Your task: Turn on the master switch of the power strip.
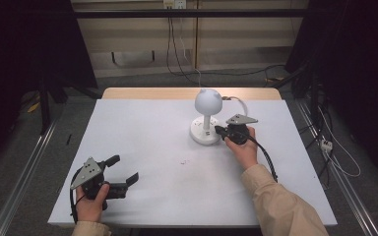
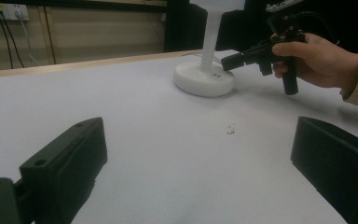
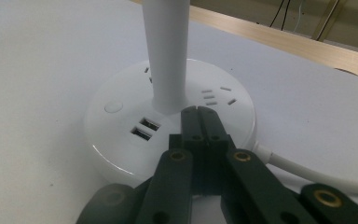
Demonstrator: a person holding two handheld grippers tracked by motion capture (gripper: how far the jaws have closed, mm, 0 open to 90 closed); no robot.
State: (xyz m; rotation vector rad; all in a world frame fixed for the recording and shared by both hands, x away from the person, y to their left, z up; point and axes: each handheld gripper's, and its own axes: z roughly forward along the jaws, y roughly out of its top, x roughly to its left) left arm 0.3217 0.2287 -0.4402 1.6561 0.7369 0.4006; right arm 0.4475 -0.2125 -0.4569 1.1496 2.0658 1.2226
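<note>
**Right gripper tips closed at lamp base, left gripper spread near table edge**

High view: right gripper (image 1: 220, 131), matte black w/ grey three-cornered plate on top, is held level, tips together at the base of the white lamp (image 1: 206, 117). Lamp stands right of centre toward the far side of the table (image 1: 142, 147): smooth round globe head, slim straight stem, flat disc base. Left gripper (image 1: 126, 171) sits at the near-left corner, jaws spread wide w/ bare table between them. Table top is pale, matte, rectangular, w/ a wood strip along the far edge. Tiny white scrap (image 1: 183, 162) lies mid-table, well apart from both.

Left gripper view: two blocky black jaws rise at the bottom corners, far apart, nothing between. Beyond, the lamp's glossy disc base and stem; right gripper's closed tips point at the base rim, held by the right hand (image 2: 324, 60) w/ cream knit sleeve.

Right gripper view: jaws pressed together, nothing pinched, brass-coloured pivots on the links. Tips sit over the base top, just beside the stem; touching or not – can't tell. Base (image 3: 121, 135) is shiny plastic w/ two USB ports (image 3: 145, 129), round button (image 3: 113, 107), socket slots. Thick white cord (image 3: 307, 170) leaves the base at the right.
</note>
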